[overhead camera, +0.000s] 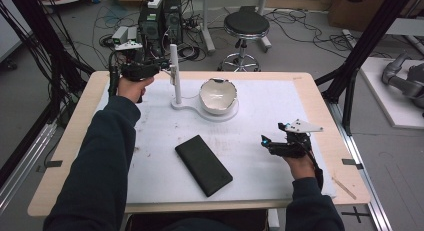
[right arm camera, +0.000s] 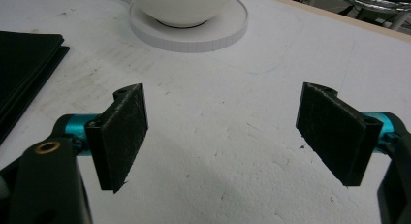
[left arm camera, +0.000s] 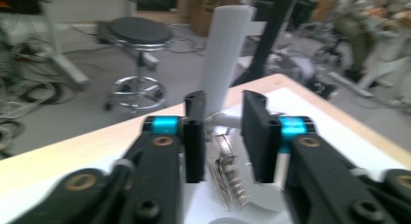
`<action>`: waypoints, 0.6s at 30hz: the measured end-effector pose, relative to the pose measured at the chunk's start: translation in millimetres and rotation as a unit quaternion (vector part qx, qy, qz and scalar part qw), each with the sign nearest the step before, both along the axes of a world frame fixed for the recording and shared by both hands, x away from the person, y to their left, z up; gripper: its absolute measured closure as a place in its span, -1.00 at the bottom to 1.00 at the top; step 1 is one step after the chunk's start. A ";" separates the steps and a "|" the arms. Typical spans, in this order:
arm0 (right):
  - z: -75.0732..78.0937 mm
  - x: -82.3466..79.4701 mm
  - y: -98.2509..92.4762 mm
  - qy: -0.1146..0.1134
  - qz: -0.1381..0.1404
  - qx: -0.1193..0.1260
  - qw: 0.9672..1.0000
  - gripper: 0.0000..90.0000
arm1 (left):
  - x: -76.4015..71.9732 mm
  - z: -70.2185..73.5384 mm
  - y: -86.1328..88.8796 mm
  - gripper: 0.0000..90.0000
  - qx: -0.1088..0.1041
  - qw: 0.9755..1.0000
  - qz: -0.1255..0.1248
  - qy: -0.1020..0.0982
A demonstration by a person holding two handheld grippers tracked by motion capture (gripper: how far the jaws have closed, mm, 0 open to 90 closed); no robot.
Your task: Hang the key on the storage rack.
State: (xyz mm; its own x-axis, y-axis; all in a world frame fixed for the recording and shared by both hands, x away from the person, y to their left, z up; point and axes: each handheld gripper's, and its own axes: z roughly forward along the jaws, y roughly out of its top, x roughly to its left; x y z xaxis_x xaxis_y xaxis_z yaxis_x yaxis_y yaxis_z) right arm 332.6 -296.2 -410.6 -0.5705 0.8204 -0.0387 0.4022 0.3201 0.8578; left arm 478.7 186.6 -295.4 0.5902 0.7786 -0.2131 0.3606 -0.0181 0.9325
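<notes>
The left gripper, jaws part-open and empty, addresses the white upright plastic post at 11 o'clock; next, close on it. The right gripper idles, jaws wide.

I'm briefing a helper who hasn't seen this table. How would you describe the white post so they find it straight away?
Start at the white mat covering the wooden table, then go to its far edge, where a white bowl sits on a round white base. Just left of the bowl, on that base's extension, the white post stands upright. It is the one tall, thin thing there, unlike the flat black slab lying nearer the person.
</notes>
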 end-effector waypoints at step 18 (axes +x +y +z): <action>-0.3 1.3 5.6 0.002 0.005 -0.006 1.000 -0.58 | -99.5 -75.5 37.9 -0.62 0.027 0.996 0.033 -0.076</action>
